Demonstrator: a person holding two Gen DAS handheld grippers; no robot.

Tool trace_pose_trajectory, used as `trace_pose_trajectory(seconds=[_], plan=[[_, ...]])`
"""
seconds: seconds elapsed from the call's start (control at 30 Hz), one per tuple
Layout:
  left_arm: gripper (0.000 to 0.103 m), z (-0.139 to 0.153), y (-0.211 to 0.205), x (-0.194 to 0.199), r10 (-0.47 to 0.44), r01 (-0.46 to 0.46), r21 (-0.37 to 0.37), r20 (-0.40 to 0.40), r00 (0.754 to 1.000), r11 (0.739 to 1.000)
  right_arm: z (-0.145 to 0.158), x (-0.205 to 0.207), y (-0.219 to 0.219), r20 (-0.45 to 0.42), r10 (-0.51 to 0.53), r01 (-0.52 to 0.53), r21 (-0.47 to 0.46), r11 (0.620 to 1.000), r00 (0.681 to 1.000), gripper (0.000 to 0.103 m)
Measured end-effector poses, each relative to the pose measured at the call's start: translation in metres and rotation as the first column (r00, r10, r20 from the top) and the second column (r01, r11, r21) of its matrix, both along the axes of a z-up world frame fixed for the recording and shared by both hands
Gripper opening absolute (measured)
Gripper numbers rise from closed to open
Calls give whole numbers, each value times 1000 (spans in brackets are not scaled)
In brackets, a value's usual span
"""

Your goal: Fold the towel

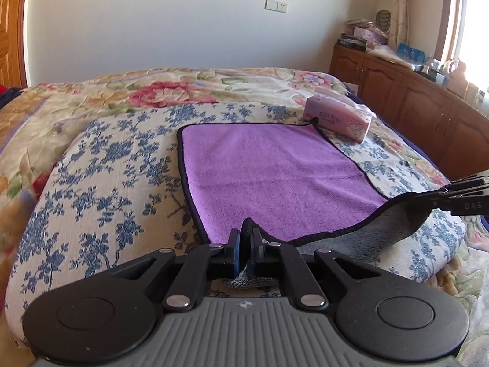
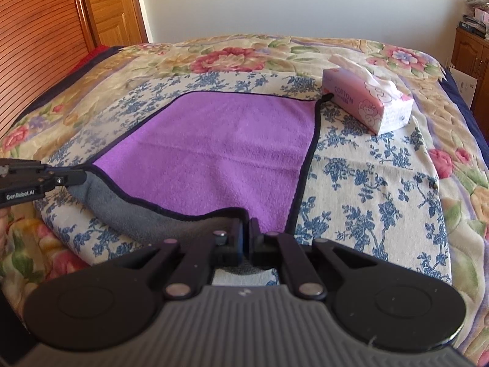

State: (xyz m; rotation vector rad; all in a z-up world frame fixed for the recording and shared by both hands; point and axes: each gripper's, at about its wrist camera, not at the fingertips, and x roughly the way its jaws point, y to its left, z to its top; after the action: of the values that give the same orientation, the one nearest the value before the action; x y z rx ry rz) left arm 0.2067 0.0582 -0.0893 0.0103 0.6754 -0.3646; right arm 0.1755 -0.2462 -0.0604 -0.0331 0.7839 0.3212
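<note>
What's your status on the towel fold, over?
Left gripper and right gripper each shut on a near corner of the purple towel, near edge lifted, grey underside showing. Tissue pack sits at far right corner.

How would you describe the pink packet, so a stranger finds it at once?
On the flowered bed, find the purple towel. Just past its far right corner lies the pink tissue pack, marked COTTON, white tissue poking out; it is the only boxy thing there.

Towel (image 1: 275, 171) corners hidden inside both claws' closed jaws

Fuzzy matt cloth towel (image 1: 275, 165)
</note>
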Motion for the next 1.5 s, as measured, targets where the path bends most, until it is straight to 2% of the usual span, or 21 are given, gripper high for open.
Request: trace_pose_trajectory(seconds=[0.2, 0.47, 0.57, 0.67, 0.73, 1.3, 1.5], plan=[[7, 6, -3, -5, -7, 6, 25, 21, 1000, 1000, 7, 0, 5, 16, 14, -13, -19, 1000, 1000, 4], [8, -2, -1, -1, 1, -2, 75, 7, 1000, 997, 6, 1, 6, 11, 12, -12, -34, 999, 1000, 4], [15, -4, -1, 0, 1, -1, 85, 4, 1000, 996, 5, 1, 5, 10, 9, -9, -33, 999, 1000, 4], [15, -6, -3, 2, -16, 17, 84, -4, 1000, 996, 4, 2, 5, 10, 8, -8, -34, 999, 1000, 4], [7, -5, -4, 1, -26, 26, 81, 0, 1000, 996, 4, 2, 5, 11, 7, -6, -33, 999, 1000, 4], [6, 17, 3, 22, 18, -18, 5, 63, 998, 1000, 14, 20, -6, 63, -35, 36, -11, 999, 997, 4], [6, 24, -2, 31, -3, 2, 16, 78, 997, 1000, 19, 30, -9, 76, -36, 37, -14, 999, 996, 4]])
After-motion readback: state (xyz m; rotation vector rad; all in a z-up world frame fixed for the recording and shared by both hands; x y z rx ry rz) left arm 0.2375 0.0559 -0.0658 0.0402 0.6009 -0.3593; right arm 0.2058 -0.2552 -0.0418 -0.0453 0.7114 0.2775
